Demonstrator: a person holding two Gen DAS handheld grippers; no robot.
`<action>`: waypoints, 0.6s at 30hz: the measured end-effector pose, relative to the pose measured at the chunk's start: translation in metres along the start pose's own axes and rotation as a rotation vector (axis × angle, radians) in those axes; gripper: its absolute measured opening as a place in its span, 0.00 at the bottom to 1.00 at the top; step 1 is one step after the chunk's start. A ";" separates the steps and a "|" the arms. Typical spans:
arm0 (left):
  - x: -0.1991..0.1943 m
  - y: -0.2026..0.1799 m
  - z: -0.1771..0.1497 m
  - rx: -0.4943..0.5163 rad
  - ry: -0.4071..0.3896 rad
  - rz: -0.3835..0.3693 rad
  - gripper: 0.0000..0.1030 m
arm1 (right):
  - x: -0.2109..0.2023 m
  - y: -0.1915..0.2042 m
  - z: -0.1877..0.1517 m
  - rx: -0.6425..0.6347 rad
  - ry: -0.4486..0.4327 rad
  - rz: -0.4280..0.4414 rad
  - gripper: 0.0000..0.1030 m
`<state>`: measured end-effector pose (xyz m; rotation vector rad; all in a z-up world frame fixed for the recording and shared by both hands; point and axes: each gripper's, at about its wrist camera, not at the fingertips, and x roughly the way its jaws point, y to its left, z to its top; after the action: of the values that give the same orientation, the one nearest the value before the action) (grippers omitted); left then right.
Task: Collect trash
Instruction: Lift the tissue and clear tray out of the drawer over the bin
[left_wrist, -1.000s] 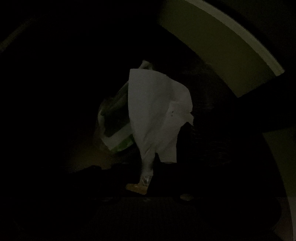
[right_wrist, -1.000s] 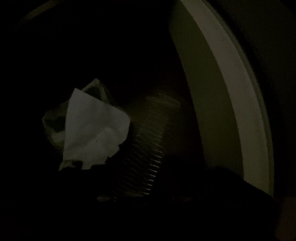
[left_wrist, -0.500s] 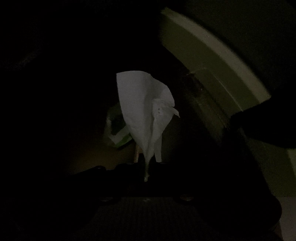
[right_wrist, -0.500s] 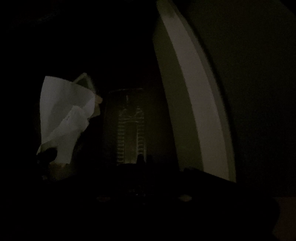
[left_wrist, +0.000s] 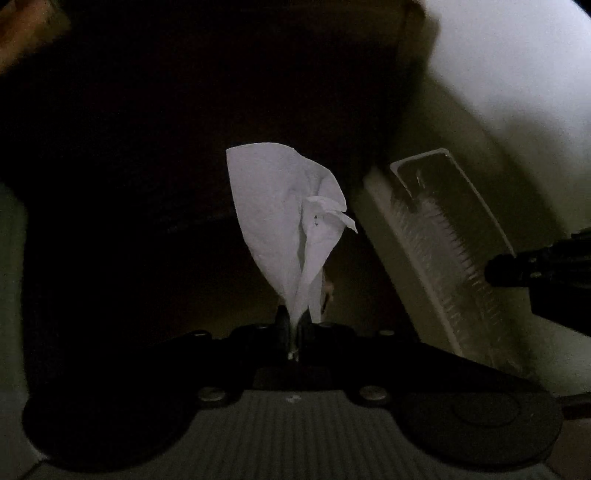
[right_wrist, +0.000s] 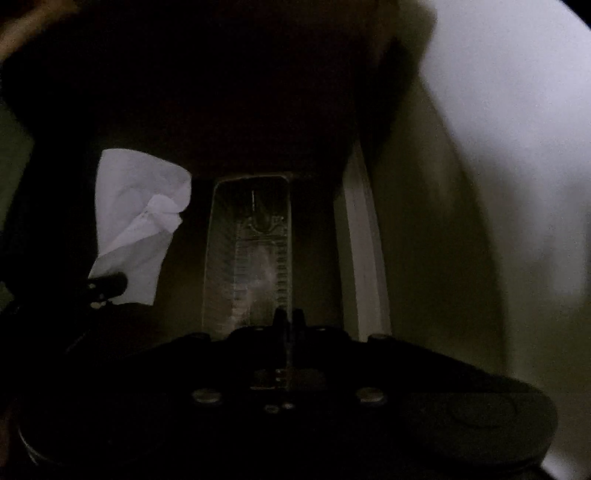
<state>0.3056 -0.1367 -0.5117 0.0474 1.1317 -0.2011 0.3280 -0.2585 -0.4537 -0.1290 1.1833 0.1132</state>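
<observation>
- My left gripper (left_wrist: 293, 325) is pinching a crumpled white paper tissue (left_wrist: 284, 221) by its lower tip.
- My right gripper (right_wrist: 290, 321) is clamping a clear ridged plastic tray (right_wrist: 251, 251), just right of the tissue.

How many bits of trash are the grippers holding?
2. A white tissue is pinched in the left gripper. A clear plastic tray is pinched in the right gripper. The dark around them may hide more.

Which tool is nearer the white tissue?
Left. The left tool is shut on the white tissue; the right tool, beside it, grips a clear plastic tray.
</observation>
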 end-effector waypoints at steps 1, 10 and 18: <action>-0.017 0.002 0.008 -0.002 -0.013 0.004 0.03 | -0.019 0.002 0.008 -0.003 -0.014 0.007 0.01; -0.168 0.025 0.082 -0.049 -0.133 0.029 0.03 | -0.167 0.014 0.084 -0.051 -0.166 0.051 0.01; -0.281 0.048 0.145 -0.082 -0.219 0.012 0.03 | -0.264 0.029 0.146 -0.097 -0.307 0.077 0.01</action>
<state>0.3295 -0.0714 -0.1997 -0.0399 0.9203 -0.1451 0.3586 -0.2117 -0.1557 -0.1458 0.8769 0.2494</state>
